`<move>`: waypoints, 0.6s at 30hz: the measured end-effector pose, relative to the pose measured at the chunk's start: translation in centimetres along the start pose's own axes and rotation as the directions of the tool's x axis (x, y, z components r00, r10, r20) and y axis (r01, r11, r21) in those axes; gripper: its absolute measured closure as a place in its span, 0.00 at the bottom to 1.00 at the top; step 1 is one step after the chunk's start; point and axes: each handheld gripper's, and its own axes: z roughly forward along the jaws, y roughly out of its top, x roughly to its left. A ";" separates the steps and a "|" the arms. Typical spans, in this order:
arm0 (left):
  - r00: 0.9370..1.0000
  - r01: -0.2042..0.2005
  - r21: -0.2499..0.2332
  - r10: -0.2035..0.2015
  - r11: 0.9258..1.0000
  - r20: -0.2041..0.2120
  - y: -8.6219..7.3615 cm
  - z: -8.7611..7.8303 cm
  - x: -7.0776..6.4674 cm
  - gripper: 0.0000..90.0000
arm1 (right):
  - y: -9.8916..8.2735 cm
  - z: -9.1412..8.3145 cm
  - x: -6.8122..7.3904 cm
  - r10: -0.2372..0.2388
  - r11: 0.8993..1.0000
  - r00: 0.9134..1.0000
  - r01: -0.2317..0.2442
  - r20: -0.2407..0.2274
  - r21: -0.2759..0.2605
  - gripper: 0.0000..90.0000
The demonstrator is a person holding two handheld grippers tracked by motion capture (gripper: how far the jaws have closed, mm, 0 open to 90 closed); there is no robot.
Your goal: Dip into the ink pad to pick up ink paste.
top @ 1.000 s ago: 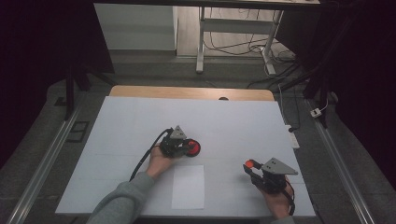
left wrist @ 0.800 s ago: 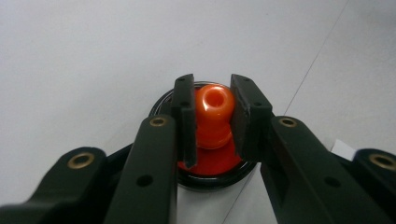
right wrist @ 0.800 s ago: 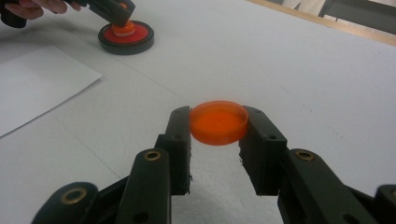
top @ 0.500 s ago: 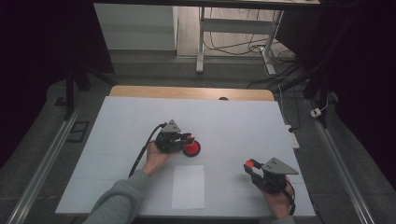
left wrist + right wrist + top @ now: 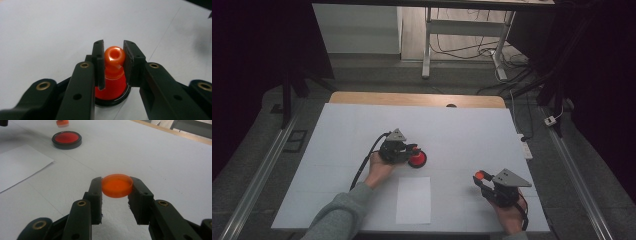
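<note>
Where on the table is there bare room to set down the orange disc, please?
The whole far half of the white table is bare, as is the stretch between the paper sheet and the right gripper holding the orange disc. It is crowded around the left gripper, stamp and red pad.

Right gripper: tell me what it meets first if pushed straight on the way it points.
Probably nothing close: past the orange disc held by the right gripper, bare white table runs to its wooden edge. The black-rimmed red dish lies left of that line.
</note>
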 end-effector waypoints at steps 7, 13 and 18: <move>1.000 -0.003 0.038 0.004 0.999 -0.013 -0.6 0.9 0.2 0.81 | 0.0 0.0 -0.1 -0.003 1.000 1.000 0.003 0.002 0.005 0.72; 1.000 -0.009 0.048 0.010 0.999 -0.018 -0.8 1.2 0.2 0.81 | 0.0 -0.1 -0.1 -0.003 1.000 1.000 0.003 0.001 0.003 0.72; 0.999 -0.022 0.045 0.023 0.999 -0.025 -0.9 1.4 -0.1 0.81 | 0.0 -0.2 -0.2 0.001 1.000 1.000 -0.001 0.006 0.001 0.72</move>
